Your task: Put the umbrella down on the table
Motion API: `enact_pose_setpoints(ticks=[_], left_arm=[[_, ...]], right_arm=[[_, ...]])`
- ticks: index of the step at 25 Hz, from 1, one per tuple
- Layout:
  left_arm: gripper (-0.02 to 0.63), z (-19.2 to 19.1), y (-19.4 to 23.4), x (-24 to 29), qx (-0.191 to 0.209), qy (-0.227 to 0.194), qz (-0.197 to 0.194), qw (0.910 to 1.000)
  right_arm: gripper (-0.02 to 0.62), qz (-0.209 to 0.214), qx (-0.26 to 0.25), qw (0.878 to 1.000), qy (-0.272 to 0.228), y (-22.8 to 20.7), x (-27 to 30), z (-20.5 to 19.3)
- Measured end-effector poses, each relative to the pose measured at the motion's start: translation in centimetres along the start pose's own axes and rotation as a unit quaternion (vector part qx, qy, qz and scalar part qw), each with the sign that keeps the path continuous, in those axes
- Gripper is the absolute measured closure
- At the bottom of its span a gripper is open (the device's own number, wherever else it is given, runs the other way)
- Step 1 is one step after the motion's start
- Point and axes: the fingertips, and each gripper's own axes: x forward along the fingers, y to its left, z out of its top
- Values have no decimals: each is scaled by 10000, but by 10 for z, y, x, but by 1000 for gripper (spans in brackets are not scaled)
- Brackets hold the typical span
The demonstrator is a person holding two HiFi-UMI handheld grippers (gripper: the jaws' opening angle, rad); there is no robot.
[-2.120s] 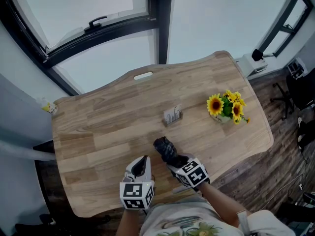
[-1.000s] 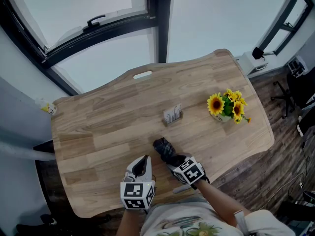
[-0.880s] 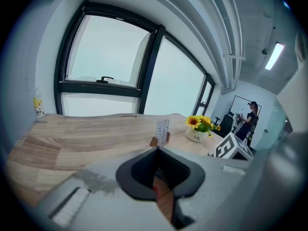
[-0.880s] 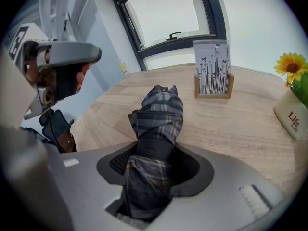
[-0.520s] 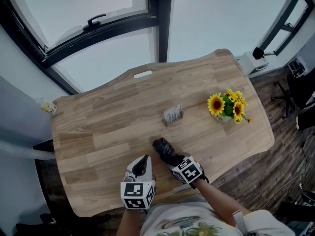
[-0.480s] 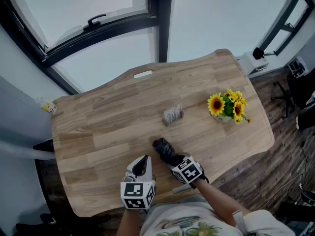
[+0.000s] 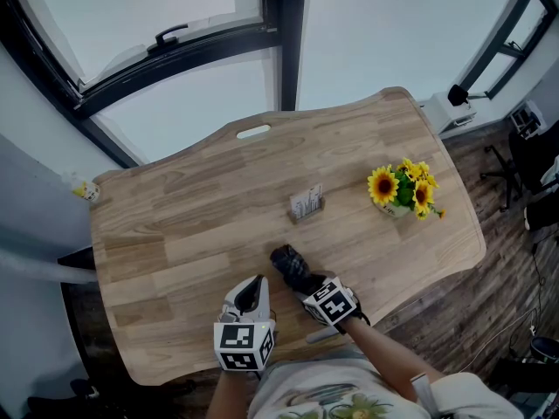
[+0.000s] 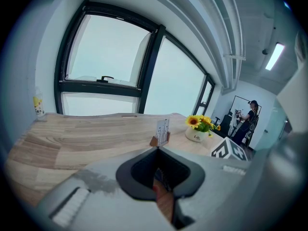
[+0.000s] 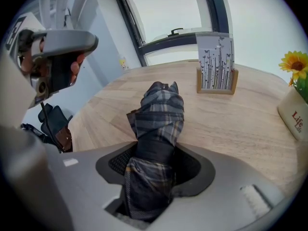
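the right claw (image 7: 307, 286), gripping the folded dark plaid fabric umbrella (image 7: 291, 266), has just been easing its jaws wider; the umbrella's far end appears to rest on the pale wooden surface (image 7: 201, 225), so release seems near. the left claw (image 7: 253, 288) is narrow and empty.

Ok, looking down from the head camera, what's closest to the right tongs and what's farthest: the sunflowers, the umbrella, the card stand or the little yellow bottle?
1. Umbrella: between the right tongs, which have just been opening.
2. Card stand: mid-table, just beyond.
3. Sunflowers: off to the right.
4. Yellow bottle: beyond the far left corner of the table.
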Motion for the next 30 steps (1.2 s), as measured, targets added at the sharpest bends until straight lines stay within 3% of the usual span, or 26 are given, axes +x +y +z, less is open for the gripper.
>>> enact_pose_setpoints(ticks=[12,23,30], left_arm=[[606,2,-3,-3,48,-43,-13,10000],[606,7,-11,-12,101,-121,0,9999],[606,10,-16,-21,140,-223,16,9997]], right_arm=[[287,-64,174,9997,-135,-2,-9,9],[298,-121,145,9953,-954,2,-49,51],[344,-146,146,9873,-1573,12,-82,76]])
